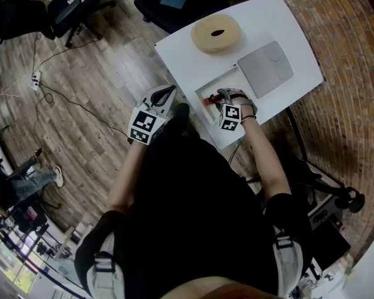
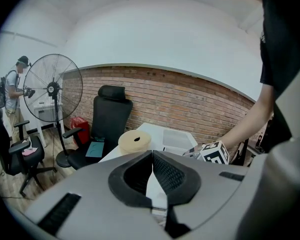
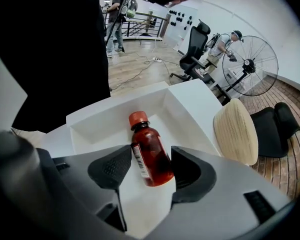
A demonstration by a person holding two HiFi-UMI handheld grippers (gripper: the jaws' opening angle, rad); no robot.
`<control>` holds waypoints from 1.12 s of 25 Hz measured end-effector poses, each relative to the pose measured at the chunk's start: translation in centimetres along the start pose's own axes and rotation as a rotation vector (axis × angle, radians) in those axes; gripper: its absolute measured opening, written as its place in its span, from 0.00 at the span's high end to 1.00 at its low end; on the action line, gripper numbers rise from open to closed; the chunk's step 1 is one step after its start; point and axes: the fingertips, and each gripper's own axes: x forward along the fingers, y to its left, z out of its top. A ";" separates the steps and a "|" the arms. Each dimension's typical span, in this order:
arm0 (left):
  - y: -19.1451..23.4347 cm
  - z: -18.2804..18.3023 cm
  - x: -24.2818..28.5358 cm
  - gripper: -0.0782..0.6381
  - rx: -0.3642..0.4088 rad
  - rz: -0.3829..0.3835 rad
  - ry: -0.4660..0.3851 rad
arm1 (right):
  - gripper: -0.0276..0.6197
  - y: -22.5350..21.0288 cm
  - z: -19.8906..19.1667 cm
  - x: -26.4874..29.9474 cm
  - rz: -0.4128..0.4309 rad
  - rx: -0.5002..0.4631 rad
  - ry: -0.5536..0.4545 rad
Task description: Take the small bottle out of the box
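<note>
The right gripper [image 3: 150,165] points steeply down into the box [image 3: 112,118], its jaws spread wide apart. The small bottle [image 3: 151,151] lies on its side on the box floor, directly between the two black pads [image 3: 110,171]. Its lower half sits in the gap and its orange-red cap points away, toward the box's far wall. The pads stand on either side of the dark red body without pressing on it. The left one is just beside the white barcode label, and whether it brushes the label cannot be told. From the head view the same gripper [image 1: 222,97] hangs over the box, with the red cap showing at its left.

The left gripper [image 2: 152,154] is held off the table's [image 1: 287,23] edge, to the left of the box, pointing slightly downward. Its jaws are brought together at the tips, with nothing between them.

Beyond the box on the white table lies a grey square tray [image 1: 265,68], and further on a cream ring [image 1: 216,33]. Past the table stand a black office chair [image 2: 109,115] and a pedestal fan [image 2: 53,89] before a brick wall.
</note>
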 end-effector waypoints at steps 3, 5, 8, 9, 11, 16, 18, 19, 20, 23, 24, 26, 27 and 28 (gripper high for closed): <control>0.1 0.0 -0.2 0.86 0.001 0.005 0.001 | 0.59 -0.2 0.0 0.4 -0.004 0.016 0.001; 0.2 0.0 -0.4 0.86 0.001 0.009 0.001 | 0.59 -0.4 0.1 0.5 -0.005 0.035 0.001; 0.2 0.1 -0.7 0.86 0.003 0.013 0.002 | 0.59 -0.8 0.2 0.6 -0.013 0.044 0.004; 0.2 0.1 -0.8 0.86 0.004 0.014 0.003 | 0.59 -0.8 0.2 0.6 -0.014 0.047 0.003; 0.1 0.1 -0.9 0.86 0.004 0.015 0.003 | 0.59 -0.8 0.2 0.7 -0.014 0.059 -0.004; -0.2 0.0 -1.0 0.86 0.006 0.011 0.006 | 0.60 -0.9 0.3 0.7 -0.005 0.108 -0.016; -0.2 -0.1 -1.3 0.86 0.007 0.009 0.006 | 0.60 -0.9 0.4 0.7 0.000 0.124 -0.014; -0.2 -0.2 -1.4 0.86 0.008 0.009 0.006 | 0.61 -0.9 0.4 0.8 0.003 0.134 -0.012; -0.2 -0.2 -1.5 0.86 0.008 0.009 0.005 | 0.61 -0.9 0.5 0.8 0.007 0.143 -0.009; -0.1 -0.2 -1.7 0.86 0.008 0.012 -0.001 | 0.62 -0.8 0.5 0.9 0.016 0.164 0.004; -0.2 -0.3 -1.8 0.86 0.008 0.012 -0.001 | 0.63 -0.8 0.4 0.9 0.015 0.172 0.009; -0.2 -0.3 -1.9 0.86 0.009 0.010 0.000 | 0.63 -0.7 0.4 0.8 0.003 0.196 0.015; -0.3 -0.3 -1.9 0.86 0.009 0.008 0.001 | 0.63 -0.7 0.4 0.7 -0.007 0.209 0.017; -0.2 -0.4 -1.9 0.86 0.009 0.007 0.000 | 0.63 -0.8 0.3 0.7 -0.018 0.219 0.018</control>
